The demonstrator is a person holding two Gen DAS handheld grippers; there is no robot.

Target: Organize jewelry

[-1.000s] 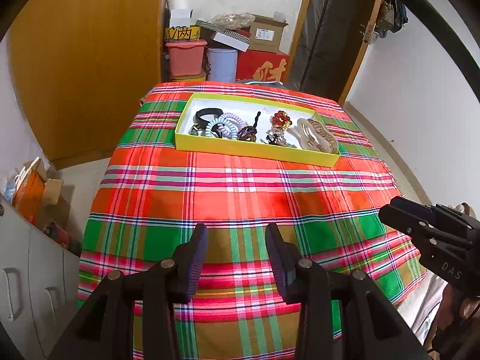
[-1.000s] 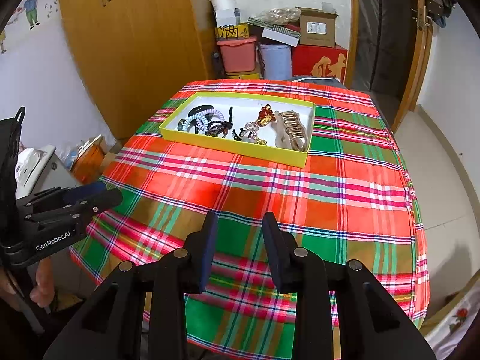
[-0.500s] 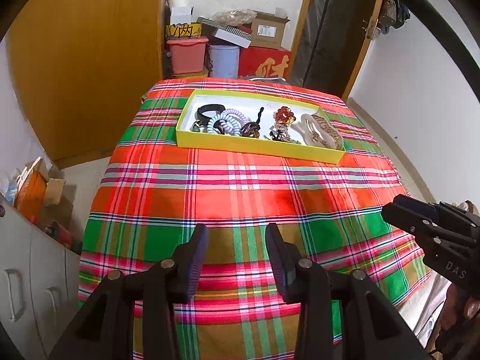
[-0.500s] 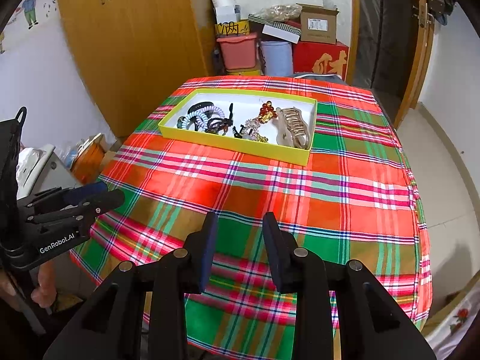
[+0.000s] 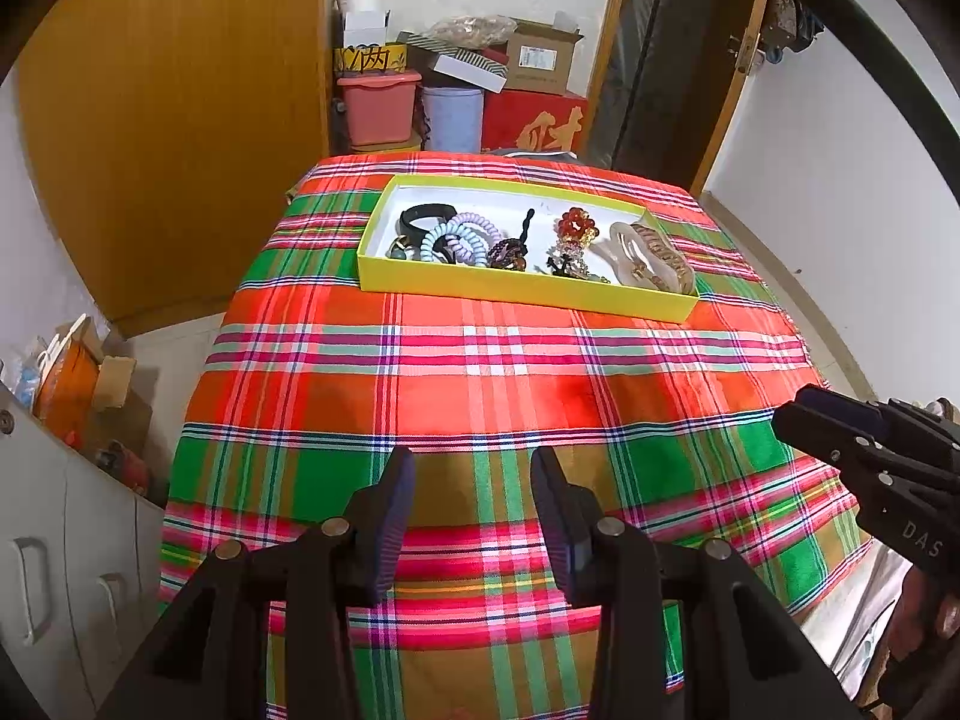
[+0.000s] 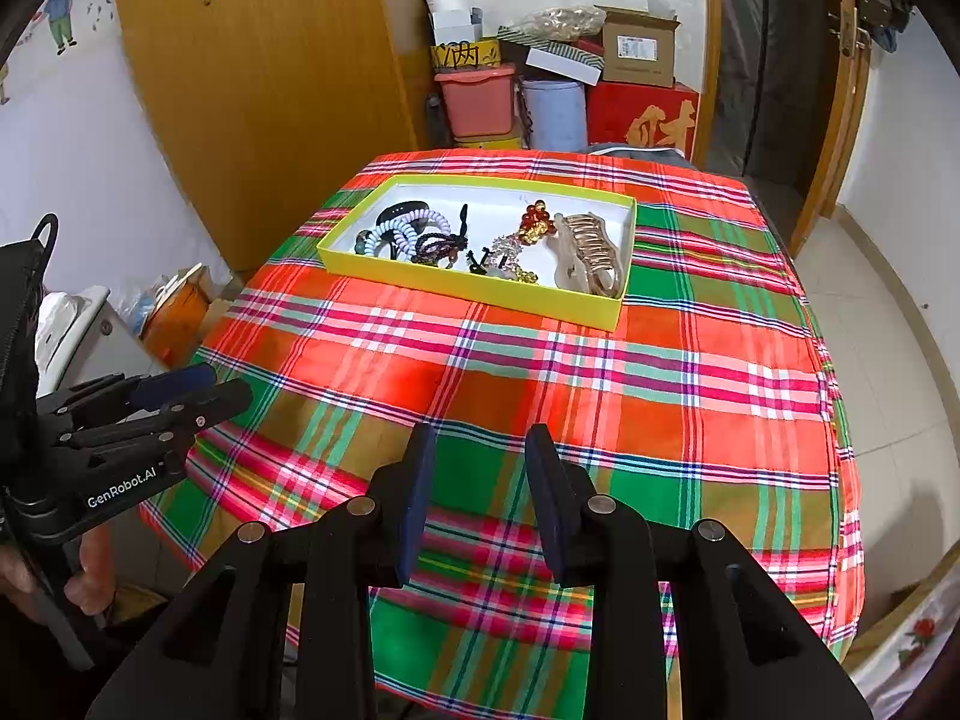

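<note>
A yellow tray [image 5: 528, 293] with a white floor stands at the far end of the plaid tablecloth [image 5: 492, 384]. In it lie a black band [image 5: 423, 215], pale spiral hair ties [image 5: 459, 237], a dark beaded bracelet [image 5: 509, 252], a red bead ornament [image 5: 576, 227] and a beige claw clip [image 5: 651, 255]. My left gripper [image 5: 473, 468] hovers open over the near end of the cloth, nothing between its fingers. My right gripper [image 6: 480, 441] is open too, also above the near end and well short of the tray [image 6: 474, 295]. Each gripper shows at the side of the other's view.
Stacked boxes, a pink bin [image 5: 378, 105] and a blue tub [image 5: 453, 120] stand behind the table. A wooden wardrobe [image 5: 180, 120] is at the left and a doorway [image 6: 774, 60] at the right. A white cabinet [image 5: 54, 540] sits beside the table's near left corner.
</note>
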